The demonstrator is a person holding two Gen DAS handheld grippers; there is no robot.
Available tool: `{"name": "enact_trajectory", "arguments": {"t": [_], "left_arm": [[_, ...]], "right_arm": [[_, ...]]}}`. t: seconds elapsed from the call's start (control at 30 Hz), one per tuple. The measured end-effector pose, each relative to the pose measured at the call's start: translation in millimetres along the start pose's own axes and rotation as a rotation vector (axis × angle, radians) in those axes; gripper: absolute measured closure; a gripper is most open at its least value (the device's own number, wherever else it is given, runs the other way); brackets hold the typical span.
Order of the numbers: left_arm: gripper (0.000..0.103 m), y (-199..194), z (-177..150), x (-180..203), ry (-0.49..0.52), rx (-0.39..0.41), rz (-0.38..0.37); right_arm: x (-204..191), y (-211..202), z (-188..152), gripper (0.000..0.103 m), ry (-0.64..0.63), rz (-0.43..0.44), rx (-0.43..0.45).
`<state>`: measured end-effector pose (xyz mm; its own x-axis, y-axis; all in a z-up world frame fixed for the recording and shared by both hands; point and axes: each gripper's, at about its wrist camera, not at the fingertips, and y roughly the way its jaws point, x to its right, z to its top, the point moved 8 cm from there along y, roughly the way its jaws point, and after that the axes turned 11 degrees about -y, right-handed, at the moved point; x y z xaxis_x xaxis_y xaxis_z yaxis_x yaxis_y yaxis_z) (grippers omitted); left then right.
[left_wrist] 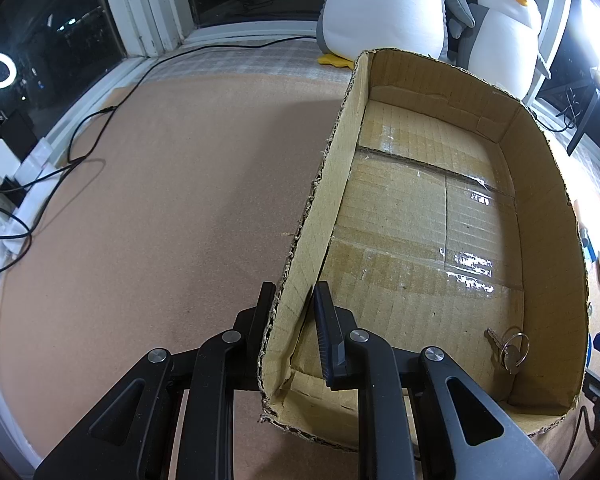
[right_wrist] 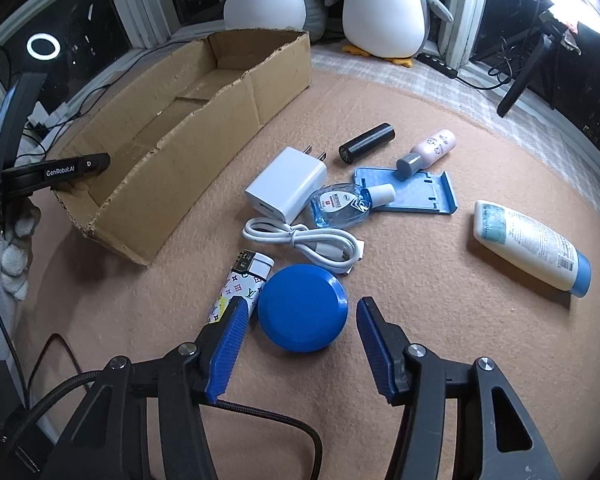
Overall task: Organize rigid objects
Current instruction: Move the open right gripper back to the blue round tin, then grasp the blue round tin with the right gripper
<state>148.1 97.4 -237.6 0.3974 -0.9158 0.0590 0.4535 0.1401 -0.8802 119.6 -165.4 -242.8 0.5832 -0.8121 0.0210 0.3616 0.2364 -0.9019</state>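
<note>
**A:** In your left wrist view, what is under you and around you?

**B:** A pinkish-tan worktop (left_wrist: 148,216), with dark windows (left_wrist: 56,36) behind it, a ring light reflected in the glass, black cables at the left edge, and two plush penguins (left_wrist: 384,4) by the sill. Your left gripper (left_wrist: 290,308) points steeply down and is clamped on the near left wall of the cardboard box (left_wrist: 332,184), one finger outside, one inside. In the box's near right corner lie keys on a ring (left_wrist: 510,350).

**A:** And the right wrist view?

**B:** The same worktop. The box stands at the left, and your left gripper bites its near corner. Right of it lie a white charger (right_wrist: 288,184), a white cable (right_wrist: 312,246), a black cylinder (right_wrist: 366,144), a small pink bottle (right_wrist: 430,150), a clear blue bottle (right_wrist: 342,204) resting on a light blue holder (right_wrist: 416,190), a lotion bottle (right_wrist: 532,246) apart at the right, and a patterned lighter (right_wrist: 240,286).

**A:** How does your right gripper stand?

**B:** Your right gripper (right_wrist: 300,326) tilts down with jaws apart. The blue round case (right_wrist: 302,306) sits between the pads, but I see no contact with either pad. The left pad covers the lighter's near end.
</note>
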Motion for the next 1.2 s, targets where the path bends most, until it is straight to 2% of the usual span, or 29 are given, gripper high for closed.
{"name": "enact_trajectory", "arguments": {"t": [0.3,0.77,1.0,1.2], "left_arm": [[0.086,0,0,0,0.000,0.000,0.000],[0.086,0,0,0,0.000,0.001,0.000],[0.086,0,0,0,-0.001,0.001,-0.001],[0.086,0,0,0,-0.001,0.001,-0.001]], "right_arm": [[1,12,-2,0.057,-0.015,-0.029,-0.035],[18,7,-15,0.057,0.011,-0.040,-0.042],[27,-7,-15,0.057,0.061,-0.047,-0.002],[24,-26,4,0.057,0.062,-0.043,0.055]]}}
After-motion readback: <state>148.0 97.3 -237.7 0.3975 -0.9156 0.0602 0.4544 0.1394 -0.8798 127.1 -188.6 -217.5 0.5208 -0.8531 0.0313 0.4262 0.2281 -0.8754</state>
